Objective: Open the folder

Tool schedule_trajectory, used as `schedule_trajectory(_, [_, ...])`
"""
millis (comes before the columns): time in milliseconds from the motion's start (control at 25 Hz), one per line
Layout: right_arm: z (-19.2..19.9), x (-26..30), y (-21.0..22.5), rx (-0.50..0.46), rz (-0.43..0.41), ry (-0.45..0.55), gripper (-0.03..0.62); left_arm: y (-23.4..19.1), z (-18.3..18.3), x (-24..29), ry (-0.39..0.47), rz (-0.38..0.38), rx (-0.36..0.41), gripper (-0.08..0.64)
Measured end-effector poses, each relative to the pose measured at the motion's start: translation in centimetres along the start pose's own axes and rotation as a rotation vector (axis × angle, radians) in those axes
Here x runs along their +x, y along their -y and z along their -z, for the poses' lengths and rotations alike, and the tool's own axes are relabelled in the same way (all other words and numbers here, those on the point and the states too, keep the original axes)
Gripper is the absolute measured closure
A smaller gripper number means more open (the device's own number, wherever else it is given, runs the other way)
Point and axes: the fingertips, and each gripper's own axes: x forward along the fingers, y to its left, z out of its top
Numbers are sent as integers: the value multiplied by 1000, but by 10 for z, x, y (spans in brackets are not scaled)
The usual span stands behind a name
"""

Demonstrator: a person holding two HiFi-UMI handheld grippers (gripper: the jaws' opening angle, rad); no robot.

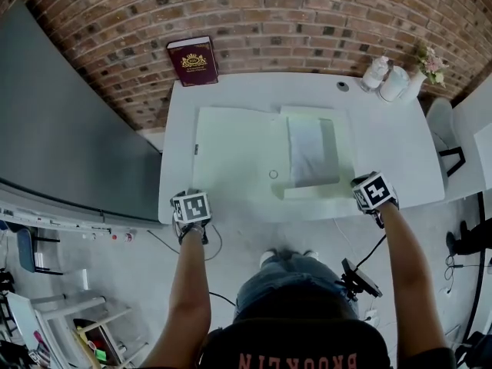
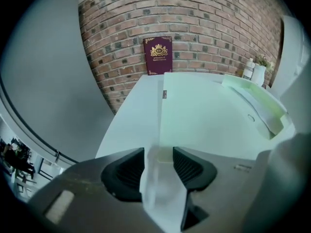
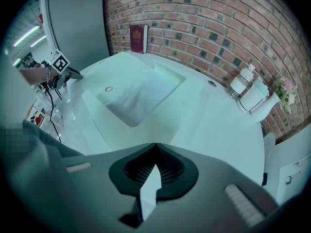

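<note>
A pale green folder (image 1: 238, 152) lies spread open and flat on the white table (image 1: 388, 141), with a small ring mark near its fold. White sheets (image 1: 311, 151) sit in its right half. My left gripper (image 1: 191, 203) is at the table's near left corner, by the folder's left cover (image 2: 209, 115). In the left gripper view that gripper (image 2: 159, 154) stands open, and the cover's near edge and the table show through the gap without the pads pressing on them. My right gripper (image 1: 374, 192) hangs by the folder's near right corner; its tips (image 3: 155, 147) meet, shut, with nothing seen between them.
A maroon book (image 1: 193, 61) leans on the brick wall behind the table. White bottles and a jug (image 1: 386, 77) with flowers (image 1: 429, 61) stand at the far right corner, next to a small dark disc (image 1: 342, 86). A grey panel (image 1: 61, 129) flanks the left; a white chair (image 1: 442, 125) the right.
</note>
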Motion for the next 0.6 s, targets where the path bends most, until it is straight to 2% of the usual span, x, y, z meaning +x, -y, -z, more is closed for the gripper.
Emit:
schedule_trajectory(200, [0,0,-1,-6,7,-15,591,3,5,7,-14,4,39,370])
schedule_trajectory(440, [1,1,-2,-17,4,-21,591,4,5,8,-19,-40,138,373])
schedule_trajectory(600, [0,2,-2,-28,-13,-10,591,2,4,9,-41,-45,137,373])
